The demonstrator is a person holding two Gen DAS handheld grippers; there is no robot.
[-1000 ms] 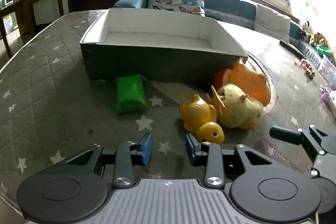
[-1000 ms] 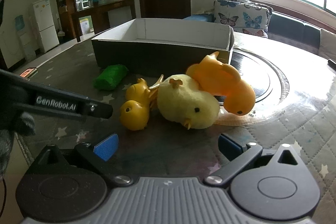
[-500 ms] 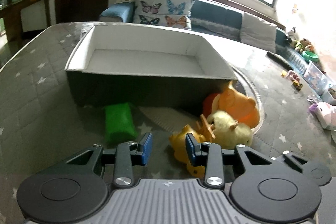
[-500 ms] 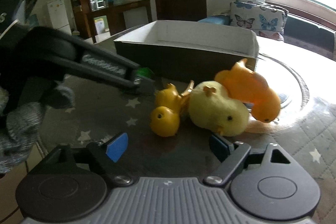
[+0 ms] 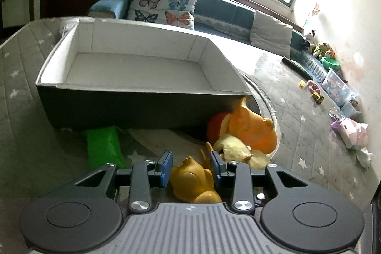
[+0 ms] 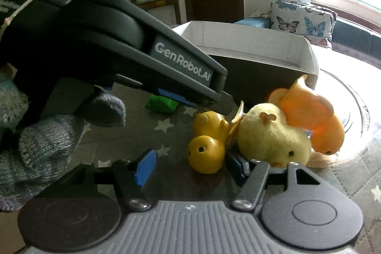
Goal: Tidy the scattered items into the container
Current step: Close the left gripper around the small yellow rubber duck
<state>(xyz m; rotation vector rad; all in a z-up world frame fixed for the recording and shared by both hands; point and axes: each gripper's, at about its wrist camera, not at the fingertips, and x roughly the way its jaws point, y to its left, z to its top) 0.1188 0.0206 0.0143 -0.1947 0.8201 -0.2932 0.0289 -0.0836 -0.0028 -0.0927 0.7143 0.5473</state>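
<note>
A dark quilted table cover printed with pale stars [image 5: 28, 142] is seen from two hand-held grippers. On it stands an open rectangular box [image 5: 142, 89], dark outside and white inside, with nothing visible in it. In front of the box's near wall a small green soft item [image 5: 103, 146] lies on the cover. To the right of it three toys are bunched together: a yellow rubber duck [image 6: 208, 142] on its side, a pale yellow plush chick [image 6: 271, 137] pressed against it, and an orange rubber duck [image 6: 314, 118] leaning on the chick, beside the box's corner. The left gripper [image 5: 191, 167] is lowered over the yellow rubber duck [image 5: 193, 182], whose body is seen between the two blue pads [image 5: 166, 167]; the jaws are parted around it, and whether the pads actually touch the toy cannot be told. From the right wrist view the left gripper's dark arm, marked GenRobot.AI, is seen reaching down to the yellow duck's back, with a hand in a grey knitted glove [image 6: 47, 146] beneath it. The right gripper [image 6: 190, 167] is held wide open just in front of the yellow duck and the chick, gripping nothing. Beyond the table a sofa with butterfly cushions [image 5: 164, 4] is seen under a bright window.
</note>
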